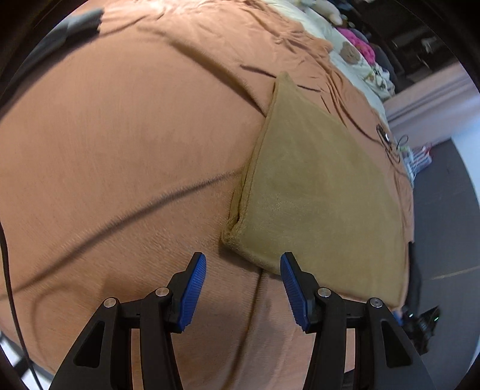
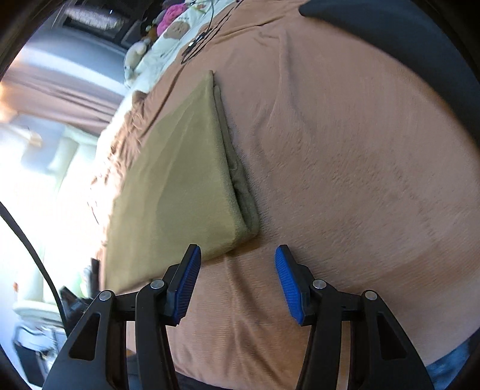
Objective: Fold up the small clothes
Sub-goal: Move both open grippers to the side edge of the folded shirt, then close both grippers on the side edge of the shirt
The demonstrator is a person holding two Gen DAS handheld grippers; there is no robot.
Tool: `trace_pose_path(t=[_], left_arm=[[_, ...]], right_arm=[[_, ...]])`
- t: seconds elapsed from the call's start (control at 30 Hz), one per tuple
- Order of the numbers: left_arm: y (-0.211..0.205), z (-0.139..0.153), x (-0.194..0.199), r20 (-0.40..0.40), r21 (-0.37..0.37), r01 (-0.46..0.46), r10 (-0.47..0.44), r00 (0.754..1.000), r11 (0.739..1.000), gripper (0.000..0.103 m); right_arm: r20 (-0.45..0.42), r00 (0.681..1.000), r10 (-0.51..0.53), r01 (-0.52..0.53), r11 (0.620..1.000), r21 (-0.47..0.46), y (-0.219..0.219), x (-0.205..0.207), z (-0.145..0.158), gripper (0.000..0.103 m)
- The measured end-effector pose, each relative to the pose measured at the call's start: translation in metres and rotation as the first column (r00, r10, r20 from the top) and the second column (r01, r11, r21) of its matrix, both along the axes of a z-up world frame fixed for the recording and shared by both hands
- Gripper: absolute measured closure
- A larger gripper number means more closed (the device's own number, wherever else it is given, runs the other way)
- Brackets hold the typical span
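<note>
A tan folded cloth point(image 1: 318, 192) lies flat on the orange bed cover point(image 1: 120, 150). Its layered edges show along its left side in the left wrist view. My left gripper point(image 1: 243, 264) is open and empty, just in front of the cloth's near left corner. In the right wrist view the same cloth point(image 2: 180, 180) lies on the orange cover point(image 2: 345, 150), stacked layers showing along its right edge. My right gripper point(image 2: 238, 255) is open and empty, just in front of the cloth's near right corner.
A dark grey garment point(image 1: 75, 27) lies at the far left of the bed. A white patterned sheet with stuffed toys point(image 1: 354, 54) lies beyond the cover. The bed's edge and dark floor point(image 1: 444, 210) are at the right. A black cable point(image 2: 33, 240) hangs at the left.
</note>
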State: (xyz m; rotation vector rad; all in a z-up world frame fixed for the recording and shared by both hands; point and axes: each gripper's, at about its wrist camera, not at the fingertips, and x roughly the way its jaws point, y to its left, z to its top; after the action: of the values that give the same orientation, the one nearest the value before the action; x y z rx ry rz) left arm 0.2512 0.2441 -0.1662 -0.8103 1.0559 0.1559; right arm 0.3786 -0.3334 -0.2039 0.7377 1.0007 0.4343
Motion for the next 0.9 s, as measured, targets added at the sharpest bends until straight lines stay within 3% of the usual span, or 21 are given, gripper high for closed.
trace_pose_path(t=[0.23,0.33,0.57,0.67,0.73,0.77,0.9], left_arm=[[0.005,-0.011,-0.006,0.020,-0.110,-0.100,0.103,0.994,0.989,0.054],[0.004,-0.013,-0.005,0.020,-0.106,-0.123,0.126,0.992,0.987,0.056],[0.007,-0.020,0.005,0.052,-0.162,-0.174,0.185,0.981,0.971,0.057],[0.008,-0.025,0.009,0.071,-0.179,-0.186,0.201,0.977,0.966,0.066],[0.011,-0.027,0.009,0.090,-0.182,-0.192,0.210,0.974,0.964,0.077],[0.012,-0.028,0.008,0.093,-0.183,-0.193,0.213,0.973,0.964,0.088],[0.015,-0.018,0.000,0.133,-0.181,-0.203,0.228,0.965,0.962,0.097]], right_arm=[[-0.005,1.000,-0.028,0.028,0.996,0.089,-0.007,0.008,-0.020,0.054],[-0.014,1.000,-0.020,0.021,0.995,0.096,-0.004,0.011,-0.028,0.064],[-0.010,0.999,-0.032,0.033,0.994,0.106,-0.001,0.020,-0.032,0.075],[-0.010,0.999,-0.047,0.048,0.992,0.113,0.002,0.023,-0.034,0.086],[-0.013,0.998,-0.058,0.059,0.991,0.123,0.004,0.025,-0.035,0.095],[-0.013,0.998,-0.063,0.064,0.990,0.128,0.004,0.025,-0.035,0.096],[0.021,0.998,-0.066,0.063,0.992,0.107,0.008,0.019,-0.021,0.100]])
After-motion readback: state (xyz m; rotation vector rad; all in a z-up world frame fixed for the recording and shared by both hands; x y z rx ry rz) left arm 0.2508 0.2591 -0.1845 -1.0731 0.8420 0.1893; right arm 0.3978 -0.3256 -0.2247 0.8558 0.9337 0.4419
